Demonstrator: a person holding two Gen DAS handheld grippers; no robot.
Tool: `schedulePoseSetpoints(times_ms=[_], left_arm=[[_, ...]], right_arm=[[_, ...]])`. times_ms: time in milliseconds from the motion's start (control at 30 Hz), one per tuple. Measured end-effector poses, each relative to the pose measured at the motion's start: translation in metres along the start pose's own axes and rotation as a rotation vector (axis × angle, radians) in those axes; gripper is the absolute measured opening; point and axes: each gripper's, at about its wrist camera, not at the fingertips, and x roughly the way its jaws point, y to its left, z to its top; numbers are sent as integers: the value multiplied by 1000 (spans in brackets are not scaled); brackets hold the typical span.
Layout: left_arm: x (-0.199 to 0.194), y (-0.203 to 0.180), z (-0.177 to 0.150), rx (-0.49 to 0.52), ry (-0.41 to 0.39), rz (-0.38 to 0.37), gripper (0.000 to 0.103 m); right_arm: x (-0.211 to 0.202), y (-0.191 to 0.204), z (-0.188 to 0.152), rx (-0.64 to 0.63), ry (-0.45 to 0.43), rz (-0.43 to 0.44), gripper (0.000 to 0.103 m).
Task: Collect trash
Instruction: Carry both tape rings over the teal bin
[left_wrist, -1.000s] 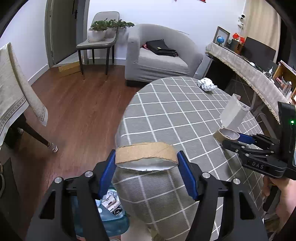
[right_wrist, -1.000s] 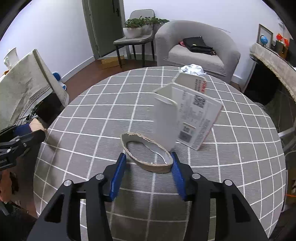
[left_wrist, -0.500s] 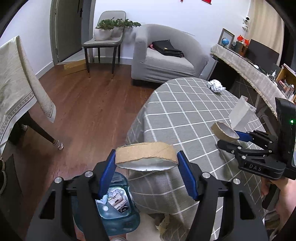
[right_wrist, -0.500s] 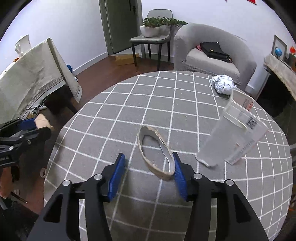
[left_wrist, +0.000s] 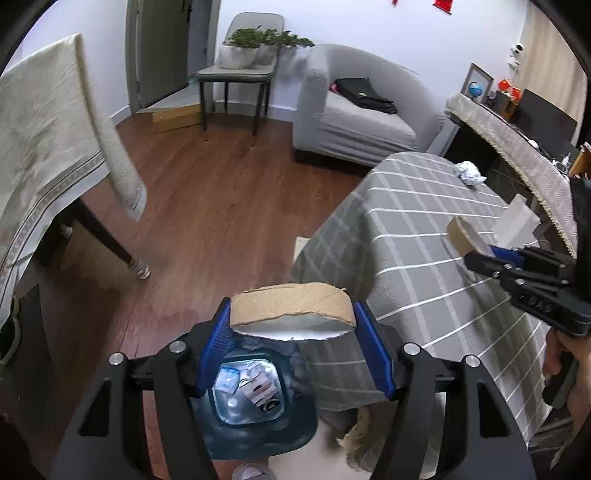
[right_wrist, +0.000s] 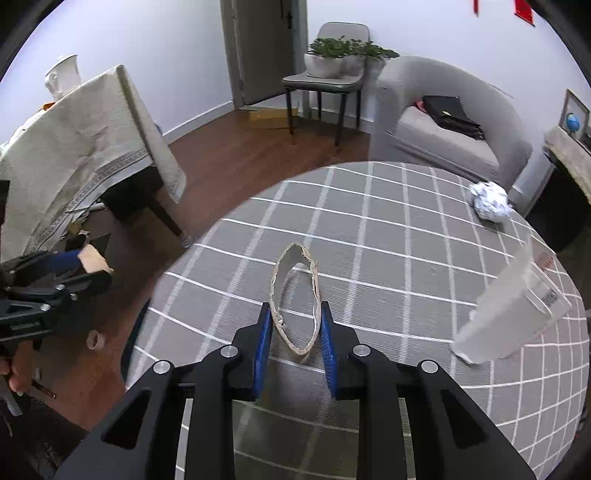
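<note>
— How far along is the trash collecting?

— Partway, I'd judge. The left gripper (left_wrist: 293, 347) has its blue pads pressed on both ends of a torn brown cardboard ring (left_wrist: 291, 308), and directly below that gripper sits a translucent blue plastic bin (left_wrist: 255, 413) with scraps already lying in it. That piece looks ready to drop.

— And the other hand?

— The right gripper (right_wrist: 295, 332) is narrowed around a second torn cardboard ring with a pale inner face (right_wrist: 295, 299), squeezed into a thin oval and held above the grey checked tablecloth of the round table (right_wrist: 388, 236). It is well away from the bin, which is out of its view.

— What is left on the table?

— Ahead and to the right of the right gripper lies a crumpled ball of white paper (right_wrist: 489, 201) near the far edge. Closer on the right is a white printed carton (right_wrist: 513, 306), tilted. Both appear uncollected, so two releases and at least two more pickups remain.
</note>
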Motion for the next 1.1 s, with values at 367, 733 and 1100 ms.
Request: schedulePoseSetpoints(times_ms=[367, 733, 1100], left_arm=[[21, 48, -40, -51, 113, 54, 68], [58, 70, -82, -39, 234, 88, 68], [70, 101, -95, -50, 275, 127, 70]], right_arm=[[-8, 59, 2, -46, -4, 128, 25], [9, 120, -3, -122, 61, 205, 25], [39, 153, -6, -165, 144, 243, 25]])
